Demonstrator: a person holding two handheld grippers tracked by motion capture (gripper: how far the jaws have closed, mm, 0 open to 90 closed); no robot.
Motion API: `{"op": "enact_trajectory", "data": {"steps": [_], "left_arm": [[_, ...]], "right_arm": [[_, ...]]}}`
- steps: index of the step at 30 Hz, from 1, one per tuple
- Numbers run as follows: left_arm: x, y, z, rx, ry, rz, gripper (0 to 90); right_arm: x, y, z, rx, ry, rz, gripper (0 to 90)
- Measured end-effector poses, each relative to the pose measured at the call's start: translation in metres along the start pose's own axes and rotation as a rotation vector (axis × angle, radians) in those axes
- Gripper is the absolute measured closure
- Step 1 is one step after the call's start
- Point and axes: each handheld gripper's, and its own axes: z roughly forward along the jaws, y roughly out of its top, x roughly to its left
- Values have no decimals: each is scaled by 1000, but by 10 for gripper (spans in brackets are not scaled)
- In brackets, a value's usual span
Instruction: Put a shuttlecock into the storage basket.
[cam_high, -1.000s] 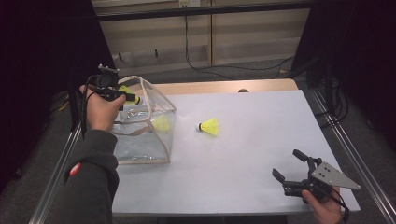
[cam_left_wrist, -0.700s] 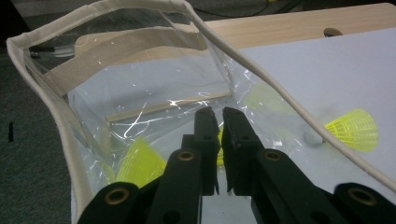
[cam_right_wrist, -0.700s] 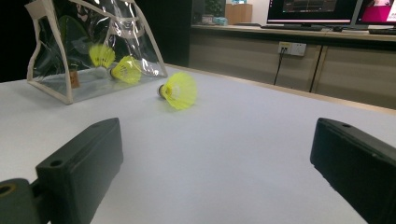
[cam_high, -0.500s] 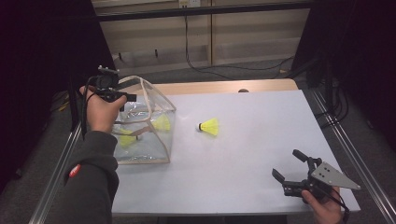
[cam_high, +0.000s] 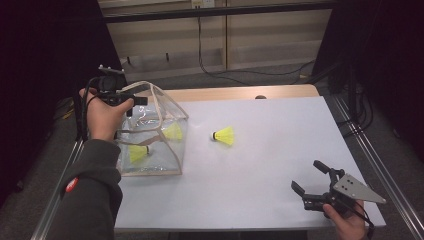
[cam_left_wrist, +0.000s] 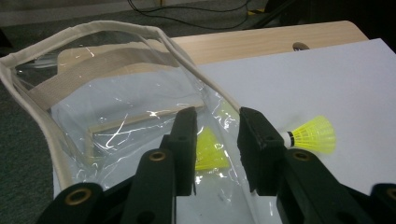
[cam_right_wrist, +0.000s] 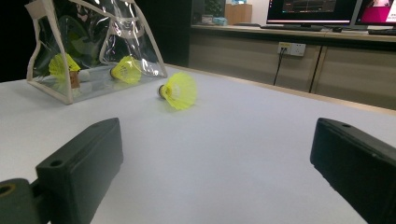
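Left gripper (cam_high: 131, 100) fingers, just opened narrowly, held empty above two shuttlecocks in the clear bag (cam_high: 167, 112); right gripper (cam_high: 312, 182) fingers spread wide.

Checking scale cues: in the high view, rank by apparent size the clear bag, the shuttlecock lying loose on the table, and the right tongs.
1. Clear bag
2. Right tongs
3. Loose shuttlecock
The tongs sit nearer the camera, which inflates them.

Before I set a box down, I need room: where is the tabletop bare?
Bare: the wide stretch between the yellow shuttlecock and the right gripper, and the far right corner. Crowded: the left side, where the clear plastic bag stands under the left gripper.
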Motion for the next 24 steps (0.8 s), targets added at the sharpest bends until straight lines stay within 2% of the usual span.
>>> {"op": "enact_trajectory", "data": {"steps": [9, 24], "left_arm": [[-10, 6, -7, 3, -41, 9, 613], [-21, 11, -11, 1, -74, 22, 458]], "right_arm": [[0, 0, 0, -1, 2, 1, 23], [1, 0, 0, -2, 3, 0, 23]]}}
